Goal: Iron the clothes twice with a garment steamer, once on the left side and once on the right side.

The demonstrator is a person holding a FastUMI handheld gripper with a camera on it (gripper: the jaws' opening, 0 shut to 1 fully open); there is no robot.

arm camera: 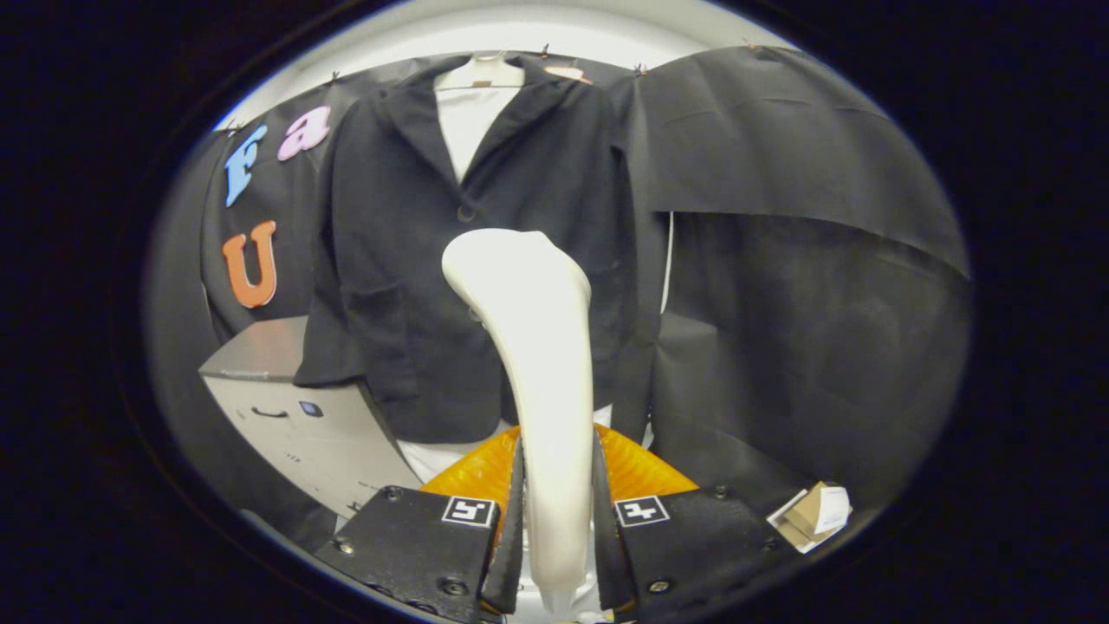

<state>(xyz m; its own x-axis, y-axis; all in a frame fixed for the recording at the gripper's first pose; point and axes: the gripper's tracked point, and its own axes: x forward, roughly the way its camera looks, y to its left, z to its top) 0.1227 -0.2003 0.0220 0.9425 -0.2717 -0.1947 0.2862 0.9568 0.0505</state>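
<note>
The tool (557, 485) grips the steamer (537, 347) handle between both fingers, head before the jacket (398, 260); next, a stroke toward 9 o'clock.

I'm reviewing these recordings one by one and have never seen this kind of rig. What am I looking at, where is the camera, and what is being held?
The camera rides on a hand-held gripper that a person carries, and looks forward along its two fingers. Both fingers are pressed on the handle of a white garment steamer, whose head points toward a dark jacket. The jacket hangs over a white shirt on a hanger, just beyond the steamer. Beside the jacket's sleeve stands a grey box. A small cardboard piece lies beside the fingers.
</note>
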